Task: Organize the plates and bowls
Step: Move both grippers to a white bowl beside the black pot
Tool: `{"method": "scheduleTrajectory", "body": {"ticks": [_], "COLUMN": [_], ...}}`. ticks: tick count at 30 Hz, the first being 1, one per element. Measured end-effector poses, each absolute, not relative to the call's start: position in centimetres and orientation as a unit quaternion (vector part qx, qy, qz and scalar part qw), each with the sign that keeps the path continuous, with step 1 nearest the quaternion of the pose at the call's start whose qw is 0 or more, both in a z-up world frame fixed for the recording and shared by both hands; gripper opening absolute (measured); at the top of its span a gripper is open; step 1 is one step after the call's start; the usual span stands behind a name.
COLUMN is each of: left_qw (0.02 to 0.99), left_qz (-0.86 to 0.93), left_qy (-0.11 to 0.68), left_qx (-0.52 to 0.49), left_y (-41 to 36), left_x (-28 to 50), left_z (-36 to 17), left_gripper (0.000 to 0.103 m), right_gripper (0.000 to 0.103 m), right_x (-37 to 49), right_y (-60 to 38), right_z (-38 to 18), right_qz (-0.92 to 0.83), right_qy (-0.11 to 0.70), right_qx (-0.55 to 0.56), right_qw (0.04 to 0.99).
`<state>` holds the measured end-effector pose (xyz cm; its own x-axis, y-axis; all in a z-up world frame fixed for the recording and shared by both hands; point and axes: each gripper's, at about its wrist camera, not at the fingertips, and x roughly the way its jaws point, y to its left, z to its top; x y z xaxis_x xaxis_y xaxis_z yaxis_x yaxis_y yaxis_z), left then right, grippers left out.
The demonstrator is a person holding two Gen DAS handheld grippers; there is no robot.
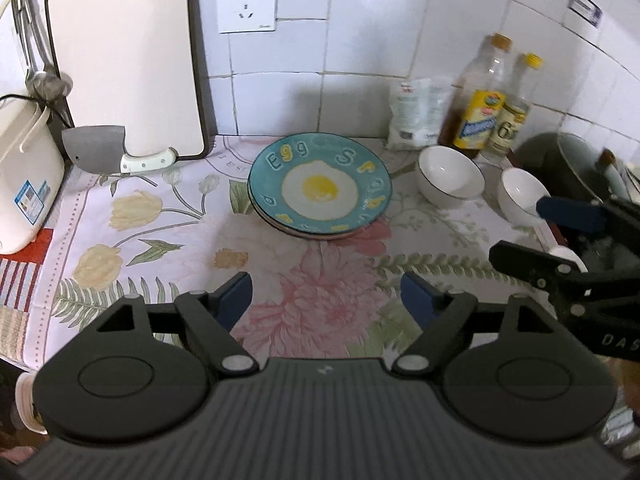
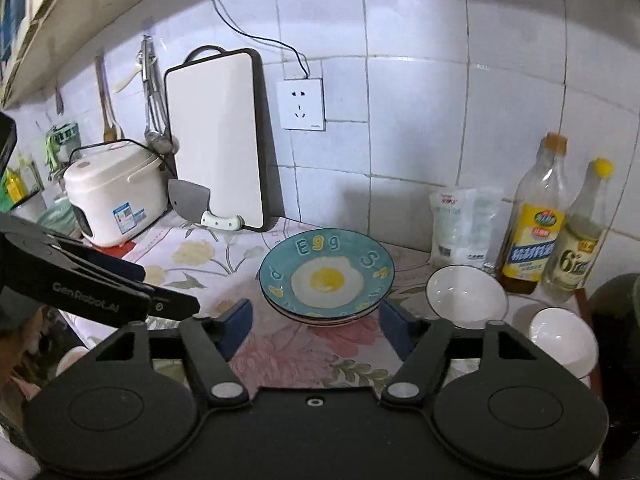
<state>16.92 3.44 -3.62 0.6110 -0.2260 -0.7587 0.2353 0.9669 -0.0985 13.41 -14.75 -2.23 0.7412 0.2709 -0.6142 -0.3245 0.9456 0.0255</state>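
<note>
While both jaws stand spread and hold nothing, I keep the left gripper [image 1: 326, 296] and right gripper [image 2: 316, 322] near the stacked plates [image 2: 326, 276]; two bowls [image 2: 466, 296] sit right. I should nest these by approaching one rim squarely.
</note>
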Motion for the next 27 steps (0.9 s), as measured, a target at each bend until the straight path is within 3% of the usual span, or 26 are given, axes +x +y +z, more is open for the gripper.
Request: {"method": "scheduleTrajectory", "body": {"ticks": [3,12,16,27], "left_qw": [0.896,0.891,0.887,0.878], "left_qz": [-0.134,-0.165,-0.183,-0.223], "left_qy": [0.422,0.42,0.42,0.416], "left_qx": [0.018,0.048,0.055,0.075], "left_y": [3.0,0.8,-0.7,-6.6], "left_x": [15.5,12.2,11.4,10.9], "left_z": [-3.3,-2.3,-2.3,-4.2], "left_gripper": [0.081,0.081,0.086,0.09], "right_gripper": [0.085,0.088,0.088,0.09], "right_x": [11.8,6.9,4.9,1.3], "right_y": [-15.0,-17.3,-19.1,-25.5], "right_z": [-1.4,0.5,0.9,-2.2], "right_qz": [0.164,0.159,0.144,0.104], "right_qy": [0.317,0.307,0.31,0.325], "right_qx": [-0.049,-0.075,-0.082,-0.096], "right_qw": [0.933,0.935,0.936,0.935]}}
